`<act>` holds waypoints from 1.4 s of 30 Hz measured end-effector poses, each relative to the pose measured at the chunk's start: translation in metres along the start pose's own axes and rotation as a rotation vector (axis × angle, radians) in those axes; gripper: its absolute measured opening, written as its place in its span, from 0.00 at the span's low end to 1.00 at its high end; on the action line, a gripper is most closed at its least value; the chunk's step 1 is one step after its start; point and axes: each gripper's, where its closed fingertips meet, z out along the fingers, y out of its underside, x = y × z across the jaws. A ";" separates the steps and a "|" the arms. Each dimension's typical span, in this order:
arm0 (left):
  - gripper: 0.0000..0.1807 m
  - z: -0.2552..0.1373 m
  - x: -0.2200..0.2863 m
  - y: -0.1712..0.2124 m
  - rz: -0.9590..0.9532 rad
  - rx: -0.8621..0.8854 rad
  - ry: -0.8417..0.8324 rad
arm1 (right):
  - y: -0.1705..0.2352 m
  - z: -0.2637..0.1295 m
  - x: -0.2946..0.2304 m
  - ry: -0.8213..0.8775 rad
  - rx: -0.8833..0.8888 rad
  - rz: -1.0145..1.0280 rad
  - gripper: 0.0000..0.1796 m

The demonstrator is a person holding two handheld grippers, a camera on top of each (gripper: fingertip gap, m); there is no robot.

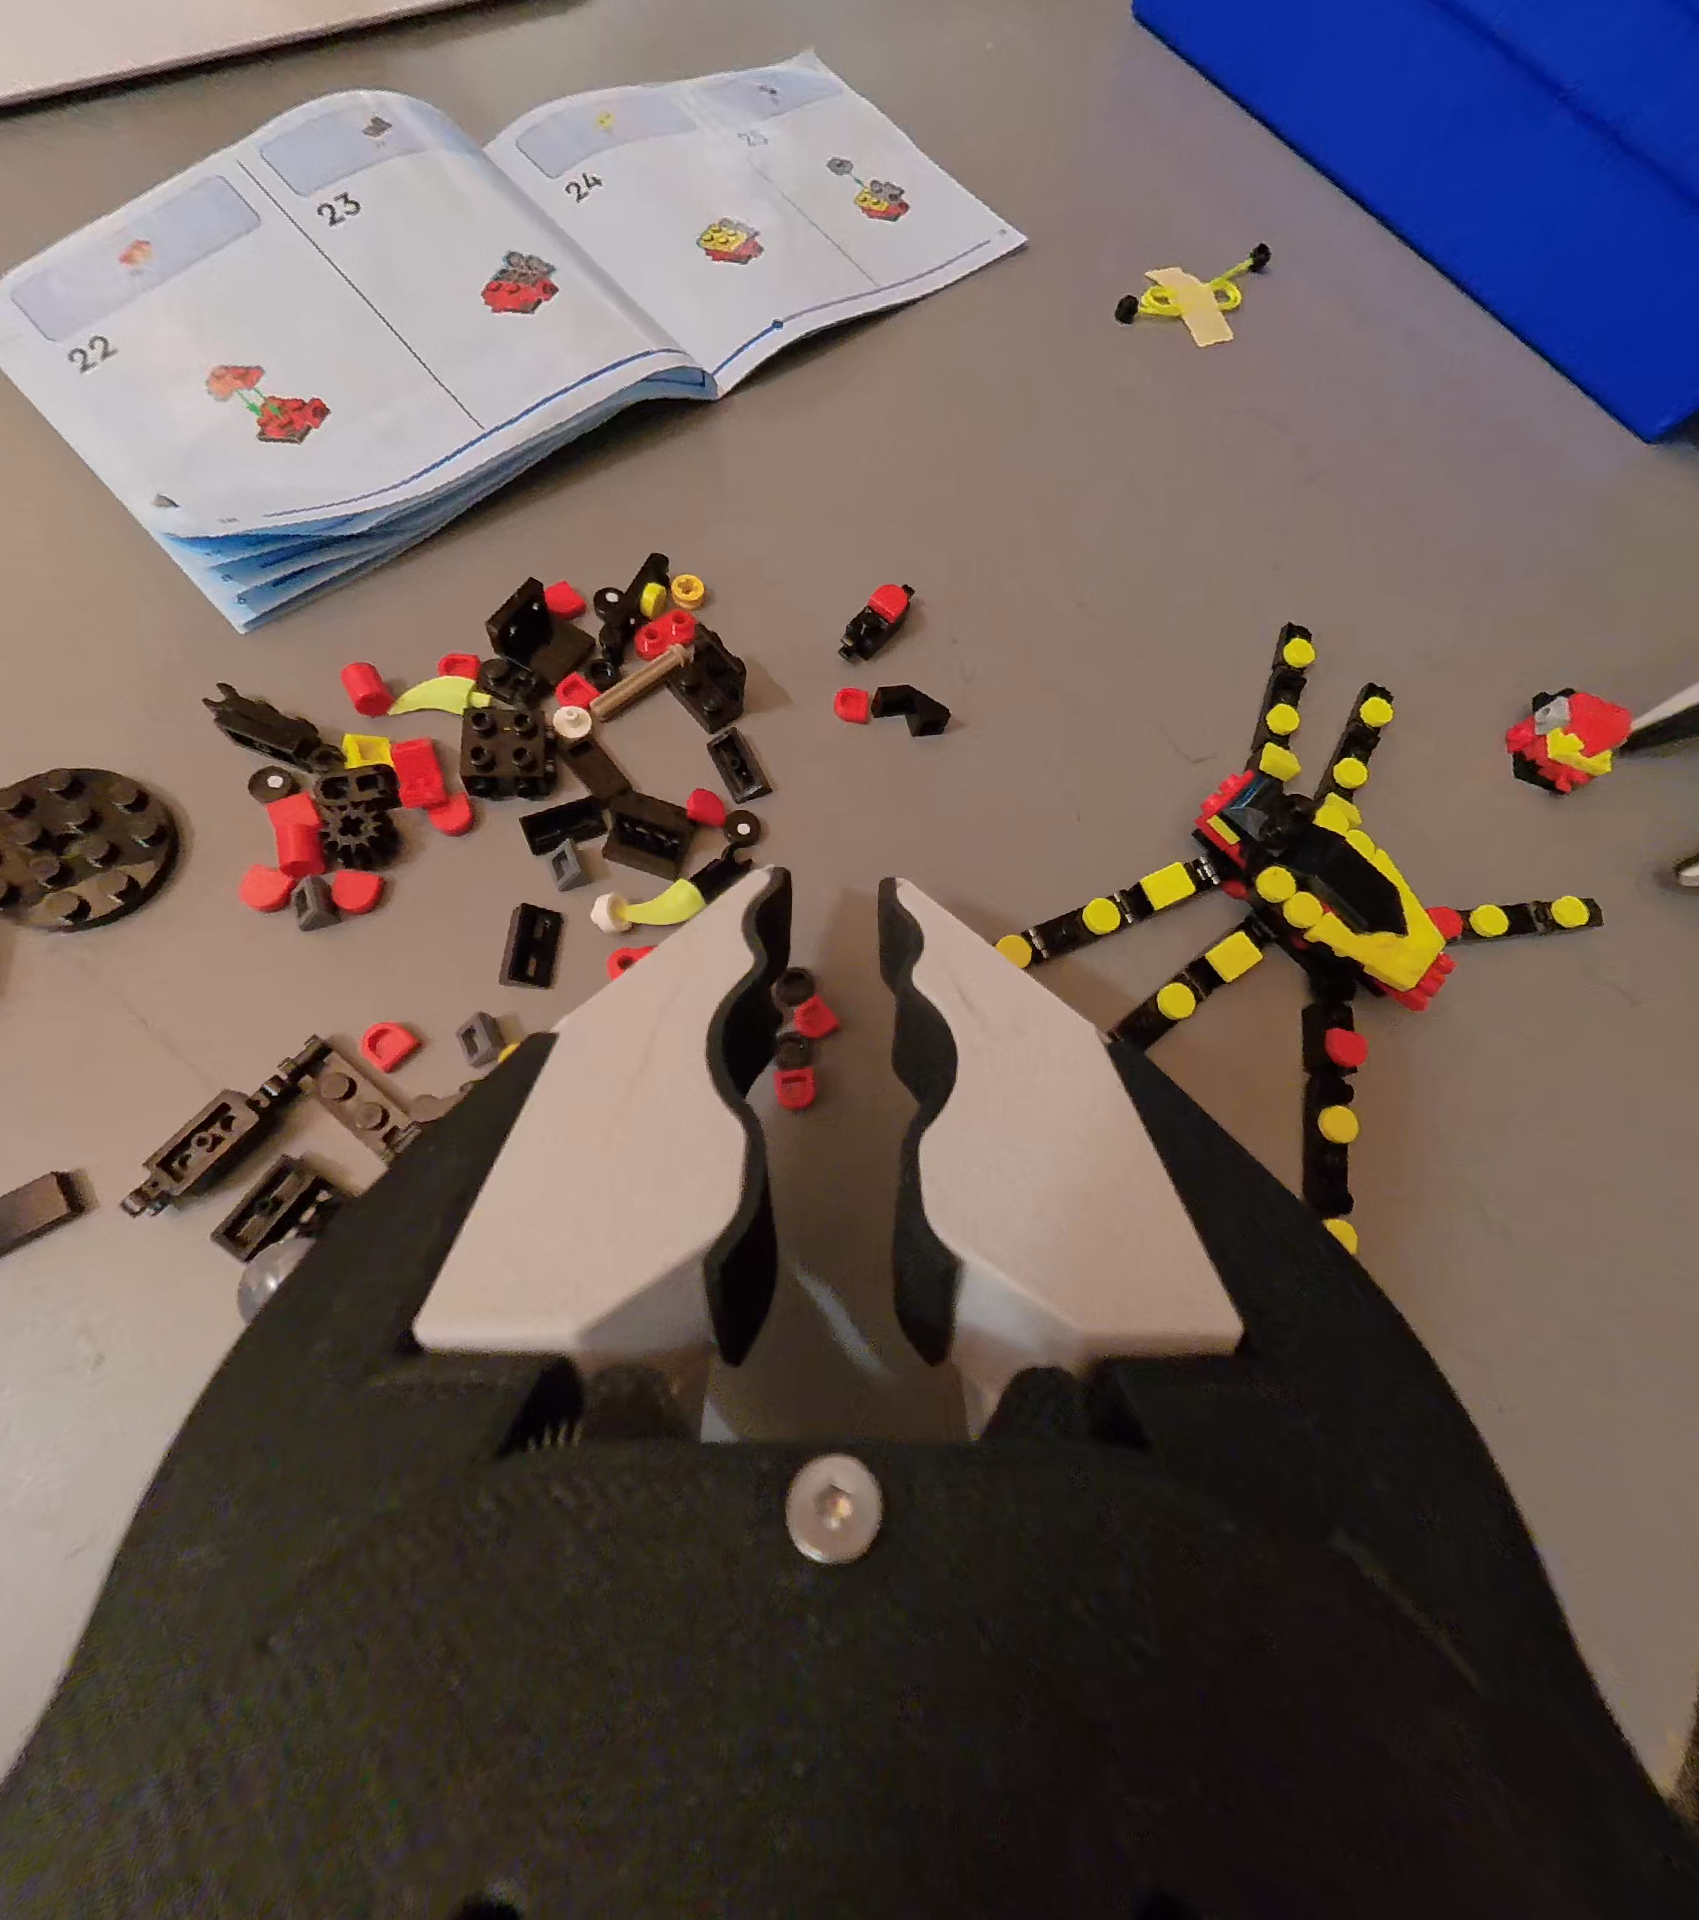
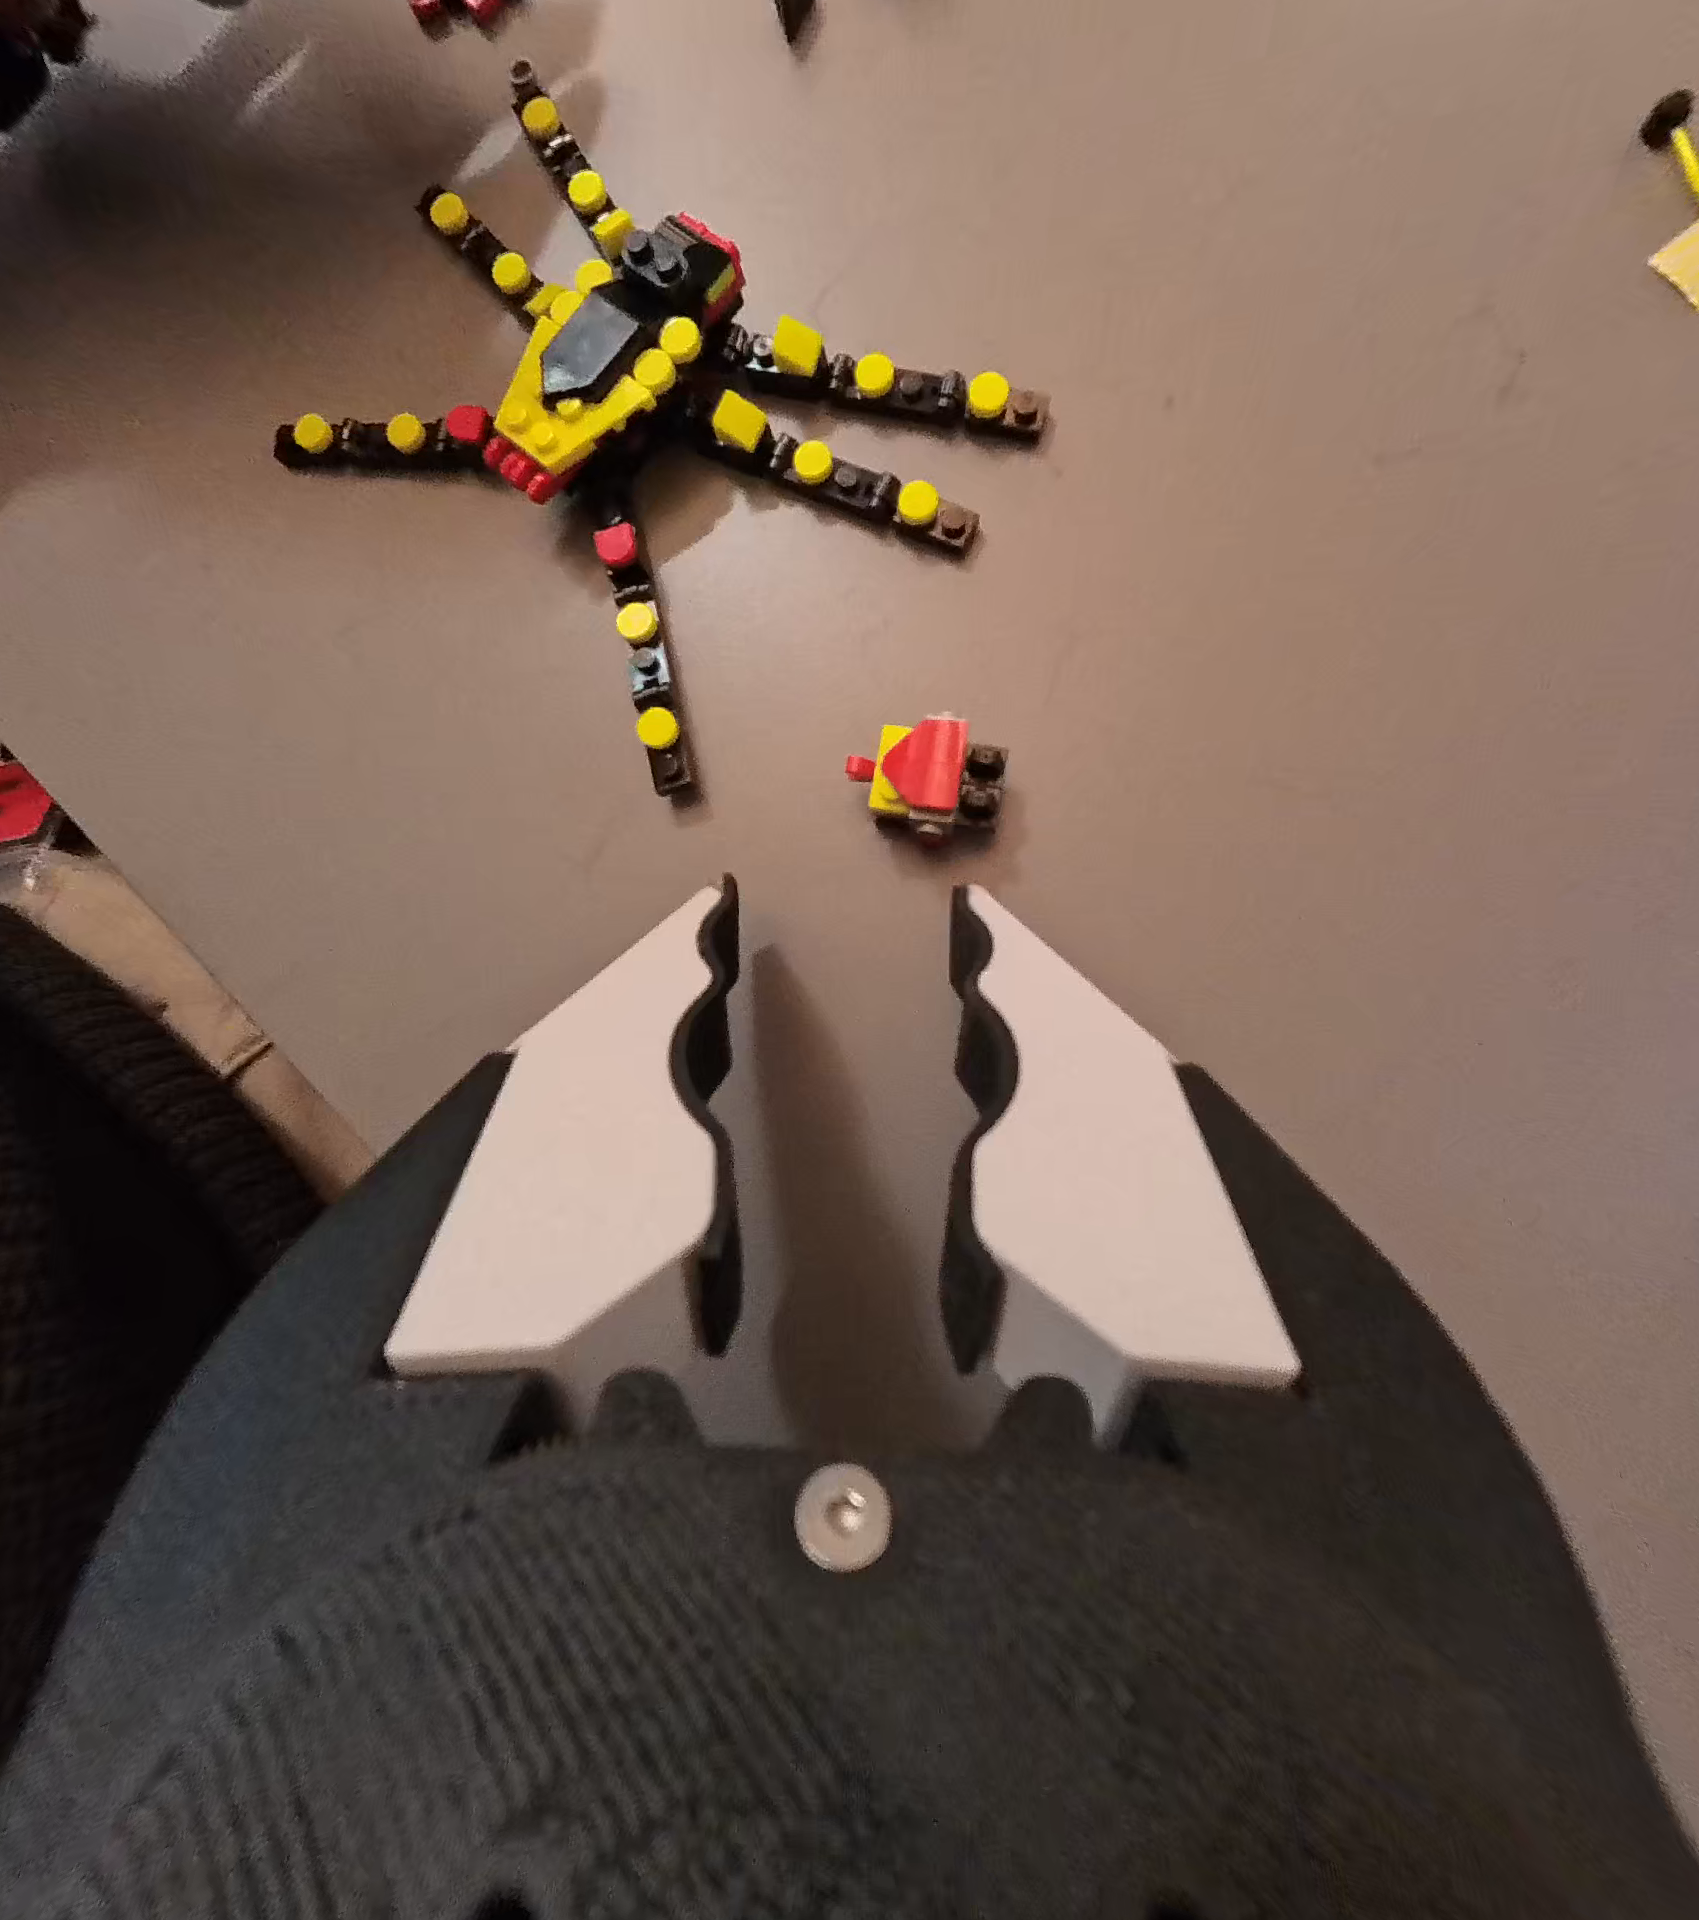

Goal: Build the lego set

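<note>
Hovering empty and parted, the left claw (image 1: 832, 904) is being aimed at small red pieces (image 1: 803, 1049); the right claw (image 2: 843, 904), likewise parted, is being lined up near the red block (image 2: 928, 774).

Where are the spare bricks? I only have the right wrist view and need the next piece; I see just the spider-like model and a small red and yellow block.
Observer: The loose pile of small black, red and yellow plastic bricks lies left of the black and yellow spider-like model, under the left claw.
Operator: Is that claw holding anything?
Observer: No, it is open; tiny red and black pieces lie on the table between its fingers.
Operator: Any instructions around?
Observer: Yes, an open pale blue paper booklet lies beyond the pile.
Operator: Anything else there?
Observer: A black round studded plate at the far left.
</note>
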 end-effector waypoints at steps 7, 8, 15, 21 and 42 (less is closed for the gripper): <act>0.07 0.002 0.005 0.002 -0.009 -0.011 0.040 | -0.010 0.012 0.007 -0.004 -0.004 -0.076 0.17; 0.07 0.002 0.004 0.001 -0.009 -0.007 0.038 | -0.011 0.013 0.009 -0.006 -0.004 -0.087 0.17; 0.07 0.002 0.001 0.003 -0.010 -0.012 0.031 | -0.018 0.009 0.015 -0.034 0.030 -0.140 0.17; 0.07 0.002 0.002 0.003 -0.010 -0.010 0.037 | -0.030 0.000 0.009 -0.130 0.114 -0.151 0.20; 0.06 -0.006 0.008 -0.008 0.005 0.070 0.049 | -0.027 0.020 0.004 -0.152 0.047 -0.394 0.19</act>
